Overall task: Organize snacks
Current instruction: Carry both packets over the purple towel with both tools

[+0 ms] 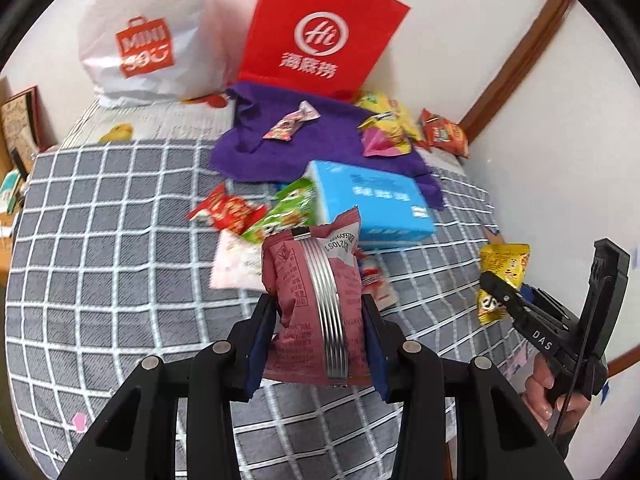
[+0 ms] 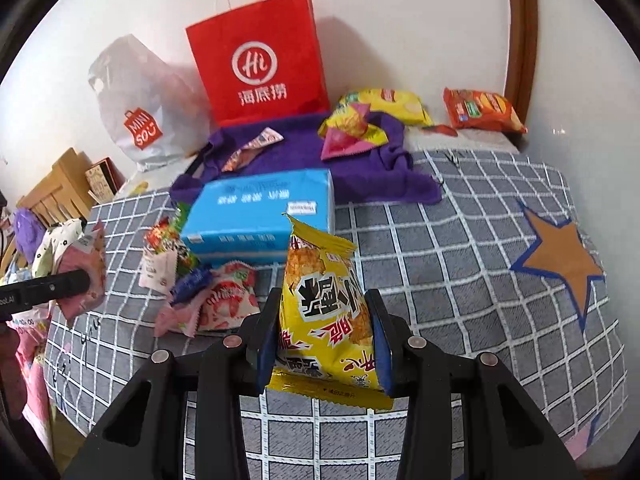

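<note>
My left gripper (image 1: 318, 320) is shut on a dark pink snack packet (image 1: 312, 296) and holds it above the checked cloth. My right gripper (image 2: 324, 332) is shut on a yellow snack packet (image 2: 324, 312), also lifted; both show in the left wrist view, the gripper (image 1: 504, 292) and its packet (image 1: 504, 268). The left gripper's arm (image 2: 44, 290) and its pink packet (image 2: 86, 280) show at the left of the right wrist view. Loose snacks (image 1: 248, 216) lie beside a blue tissue box (image 1: 376, 204). More packets (image 2: 360, 124) lie on a purple cloth (image 2: 360, 176).
A red paper bag (image 2: 260, 68) and a white plastic bag (image 2: 136, 108) stand against the back wall. An orange packet (image 2: 480, 110) lies at the back right. A star patch (image 2: 560, 264) marks the grey checked cloth (image 2: 460, 280). Wooden furniture (image 2: 60, 188) stands left.
</note>
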Available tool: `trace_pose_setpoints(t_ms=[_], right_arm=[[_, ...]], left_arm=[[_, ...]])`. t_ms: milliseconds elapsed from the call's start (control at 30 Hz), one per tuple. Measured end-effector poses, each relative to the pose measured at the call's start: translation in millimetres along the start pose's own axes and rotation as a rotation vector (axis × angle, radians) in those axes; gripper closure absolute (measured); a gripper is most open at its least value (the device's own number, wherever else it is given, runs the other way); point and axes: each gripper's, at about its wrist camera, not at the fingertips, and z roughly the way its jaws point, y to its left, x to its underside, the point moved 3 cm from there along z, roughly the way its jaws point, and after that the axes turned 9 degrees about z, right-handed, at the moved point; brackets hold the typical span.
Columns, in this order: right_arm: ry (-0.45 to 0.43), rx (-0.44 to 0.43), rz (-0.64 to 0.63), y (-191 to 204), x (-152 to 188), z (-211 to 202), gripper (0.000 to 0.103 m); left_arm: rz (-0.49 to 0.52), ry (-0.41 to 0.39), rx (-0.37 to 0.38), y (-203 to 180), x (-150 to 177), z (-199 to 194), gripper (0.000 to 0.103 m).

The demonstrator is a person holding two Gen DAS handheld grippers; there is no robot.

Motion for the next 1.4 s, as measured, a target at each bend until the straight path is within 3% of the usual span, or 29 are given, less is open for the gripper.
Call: trace_pose_setpoints(t_ms=[433, 633, 833, 1400], right_arm=[[-0.063, -0.007, -0.042, 17, -43, -12, 0.063], [-0.071, 0.002, -0.045, 23, -78, 6, 0.063], [-0.080, -0.004, -0.061, 34, -113, 24, 0.063], [-0.054, 0.009, -0.075, 40, -169, 86, 0.063]], left_arm=[[0.087, -0.038, 0.024, -24, -50, 6, 0.063], [0.103, -0.040, 0.028, -21, -80, 13, 0.063], [0.125, -0.058, -0.020, -16, -113, 16, 0.063], [0.142, -0.096, -0.065, 1, -186, 49, 0.063]])
